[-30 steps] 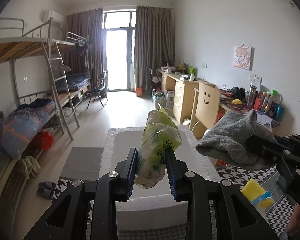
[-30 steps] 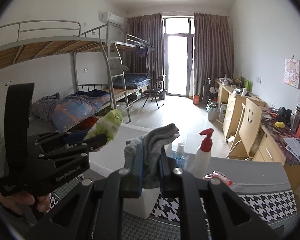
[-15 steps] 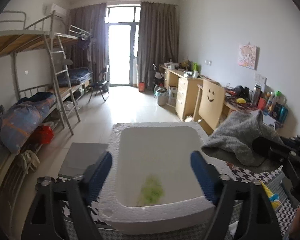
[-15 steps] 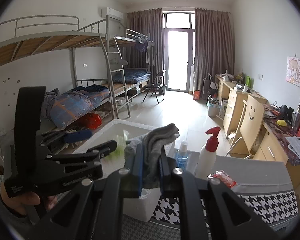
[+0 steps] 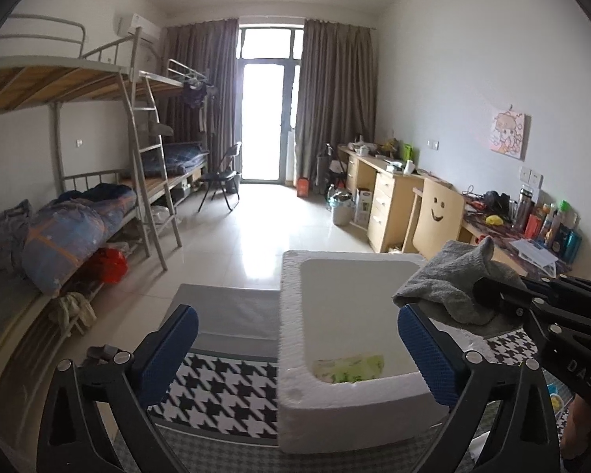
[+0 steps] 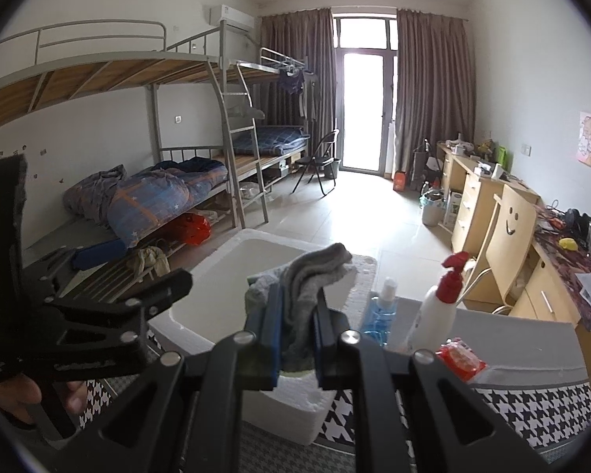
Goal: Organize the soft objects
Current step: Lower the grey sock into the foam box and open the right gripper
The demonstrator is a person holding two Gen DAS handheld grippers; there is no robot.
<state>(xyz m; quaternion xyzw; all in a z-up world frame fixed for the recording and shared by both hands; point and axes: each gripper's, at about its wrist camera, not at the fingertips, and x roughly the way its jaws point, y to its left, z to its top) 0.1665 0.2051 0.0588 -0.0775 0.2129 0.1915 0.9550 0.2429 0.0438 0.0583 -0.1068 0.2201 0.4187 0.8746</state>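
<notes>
Right tool (image 6: 295, 339) pinches a grey cloth (image 6: 307, 280), its blue pads pressed against the fabric at lower centre of the right wrist view; the loose end of the cloth flops up and toward the right above the fingers. Left tool (image 5: 295, 351) is spread wide with nothing between its pads, at the bottom of its own view.

Between the two sits the white foam box (image 5: 291, 315), open at the top, on the houndstooth counter (image 5: 224, 386). A green packet (image 5: 350, 366) lies flat on the box floor, against the near wall, in the lower middle of the left wrist frame.

What the coming move turns on, as I judge it: the box opening lies just ahead of and below the right tool, slightly to the left in the right wrist frame. Seen from the left wrist, the cloth hangs at centre right, over the right rim of the box rather than squarely over the cavity. So a short shift toward frame left would likely be needed before letting go, or the cloth may drape on the rim. The right tool is plainly the nearer one for this; the left is empty beside the box's near left corner.

Two spray bottles (image 6: 437, 307) and a red packet (image 6: 461, 358) stand to the right of the box, clear of that path.
</notes>
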